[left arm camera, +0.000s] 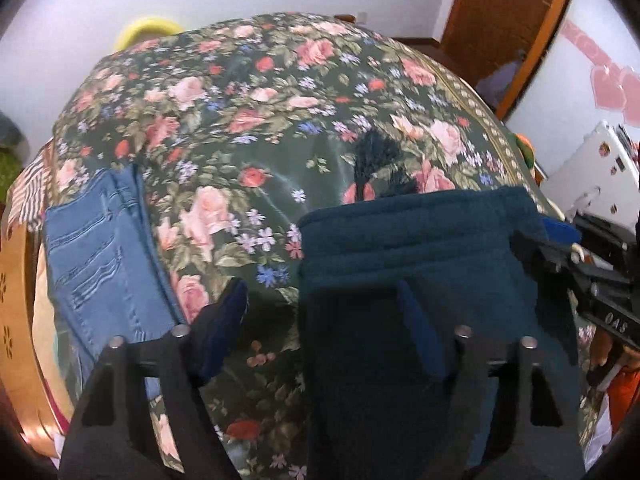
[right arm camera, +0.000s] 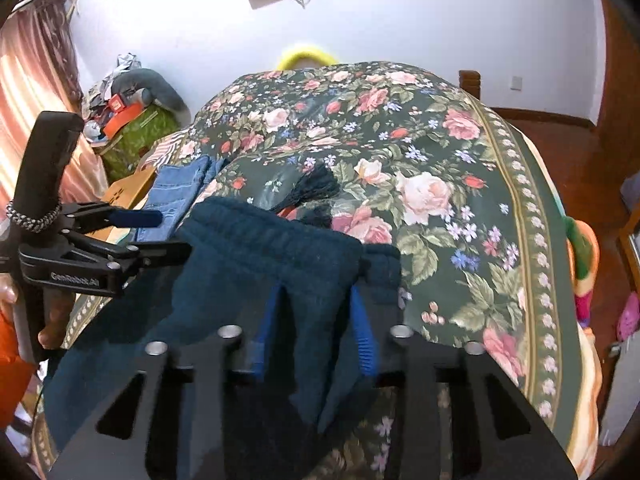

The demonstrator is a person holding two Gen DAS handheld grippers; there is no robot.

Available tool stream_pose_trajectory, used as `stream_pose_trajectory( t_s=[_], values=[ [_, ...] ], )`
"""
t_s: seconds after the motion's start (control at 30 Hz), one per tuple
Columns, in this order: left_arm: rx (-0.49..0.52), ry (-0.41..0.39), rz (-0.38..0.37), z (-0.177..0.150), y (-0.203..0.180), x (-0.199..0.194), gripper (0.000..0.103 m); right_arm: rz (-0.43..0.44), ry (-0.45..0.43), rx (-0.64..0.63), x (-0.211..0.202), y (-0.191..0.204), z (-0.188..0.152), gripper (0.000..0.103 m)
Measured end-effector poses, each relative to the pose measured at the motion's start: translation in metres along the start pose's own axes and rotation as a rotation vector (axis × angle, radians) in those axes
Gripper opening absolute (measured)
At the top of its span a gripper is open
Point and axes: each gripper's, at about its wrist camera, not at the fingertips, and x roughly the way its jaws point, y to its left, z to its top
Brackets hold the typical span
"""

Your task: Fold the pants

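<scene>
Dark teal pants [left arm camera: 416, 264] lie folded on the floral bedspread [left arm camera: 248, 128], near the front edge. In the left wrist view my left gripper [left arm camera: 320, 304] is open; its right finger rests on the pants and its left finger over the bedspread. In the right wrist view the pants [right arm camera: 272, 256] are bunched between my right gripper's [right arm camera: 316, 312] blue-padded fingers, which close on a fold of the fabric. The left gripper [right arm camera: 160, 232] shows at the left of that view, open at the pants' edge. A dark tassel [right arm camera: 316, 188] lies just beyond the pants.
Folded blue jeans [left arm camera: 104, 256] lie at the bed's left edge, also in the right wrist view [right arm camera: 176, 196]. A wooden box [left arm camera: 16, 320] is left of the bed. Clutter [right arm camera: 128, 120] is piled by the wall, a yellow ring [left arm camera: 144, 28] beyond the bed, a wooden door [left arm camera: 504, 12] at right.
</scene>
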Motion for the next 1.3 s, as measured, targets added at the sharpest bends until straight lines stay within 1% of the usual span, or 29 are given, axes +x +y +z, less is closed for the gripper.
stream_pose_trajectory(
  t_s=[0.03,0.07,0.1,0.17,0.23,0.3,0.37,0.43,0.5,0.57,0.63,0.7,0.73,0.77,0.8,0.87,0.9,0.93,0.97,1.03,1.1,1.17,1.3],
  values=[
    [0.015,-0.013,0.008,0.002,-0.002,-0.001,0.057,-0.001,-0.016,-0.011,-0.001,0.001,0.000,0.018],
    [0.027,-0.026,0.019,0.004,-0.004,-0.003,0.051,0.002,-0.038,-0.018,-0.004,0.001,0.001,0.016],
    [0.042,-0.045,0.033,0.007,-0.006,-0.006,0.049,0.005,-0.062,-0.023,-0.009,0.002,0.003,0.016],
    [0.054,-0.063,0.055,0.013,-0.008,-0.008,0.040,-0.004,-0.102,-0.048,-0.019,0.004,0.009,0.015],
    [0.073,-0.073,0.085,0.020,-0.011,-0.007,0.033,-0.020,-0.125,-0.073,-0.024,0.005,0.016,0.015],
    [0.077,-0.070,0.106,0.026,-0.012,-0.001,0.033,-0.040,-0.126,-0.081,-0.024,0.003,0.019,0.015],
    [0.068,-0.061,0.115,0.028,-0.011,0.006,0.033,-0.068,-0.104,-0.075,-0.016,-0.002,0.015,0.014],
    [0.039,-0.046,0.084,0.028,-0.009,0.013,0.033,-0.084,-0.043,-0.048,0.002,-0.013,0.006,0.014],
    [0.020,-0.046,0.062,0.026,-0.008,0.013,0.033,-0.088,-0.007,-0.012,0.013,-0.022,-0.002,0.015],
    [0.020,-0.065,0.077,0.023,-0.011,0.005,0.033,-0.084,-0.008,0.004,0.008,-0.024,-0.003,0.017],
    [0.030,-0.084,0.100,0.019,-0.015,-0.007,0.034,-0.098,-0.006,0.009,-0.002,-0.021,0.001,0.023],
    [0.019,-0.090,0.088,0.015,-0.014,-0.018,0.034,-0.129,-0.007,0.003,-0.015,-0.016,0.004,0.027],
    [0.006,-0.097,0.075,0.011,-0.013,-0.027,0.036,-0.133,-0.011,-0.002,-0.020,-0.013,0.005,0.034],
    [-0.004,-0.110,0.066,0.008,-0.012,-0.036,0.041,-0.135,-0.020,-0.008,-0.030,-0.009,0.005,0.043],
    [-0.008,-0.120,0.064,0.005,-0.012,-0.043,0.045,-0.133,-0.033,-0.010,-0.039,-0.006,0.004,0.047],
    [-0.014,-0.164,0.070,-0.003,-0.011,-0.061,0.064,-0.132,-0.061,-0.014,-0.056,0.002,0.003,0.053],
    [-0.019,-0.186,0.083,-0.010,-0.010,-0.073,0.070,-0.129,-0.070,-0.017,-0.063,0.006,0.002,0.054],
    [-0.023,-0.191,0.089,-0.014,-0.010,-0.079,0.080,-0.125,-0.075,-0.019,-0.067,0.009,0.001,0.057],
    [-0.030,-0.189,0.087,-0.020,-0.008,-0.086,0.084,-0.118,-0.079,-0.016,-0.077,0.013,-0.003,0.062],
    [-0.040,-0.174,0.067,-0.029,-0.006,-0.094,0.085,-0.101,-0.078,-0.003,-0.084,0.019,-0.009,0.069],
    [-0.051,-0.143,0.047,-0.041,-0.004,-0.097,0.085,-0.083,-0.076,0.007,-0.094,0.025,-0.022,0.069],
    [-0.058,-0.115,0.035,-0.052,-0.003,-0.094,0.085,-0.077,-0.047,0.005,-0.097,0.031,-0.034,0.070],
    [-0.075,-0.024,-0.020,-0.080,-0.004,-0.073,0.085,-0.055,-0.001,0.028,-0.091,0.036,-0.057,0.070]
  ],
)
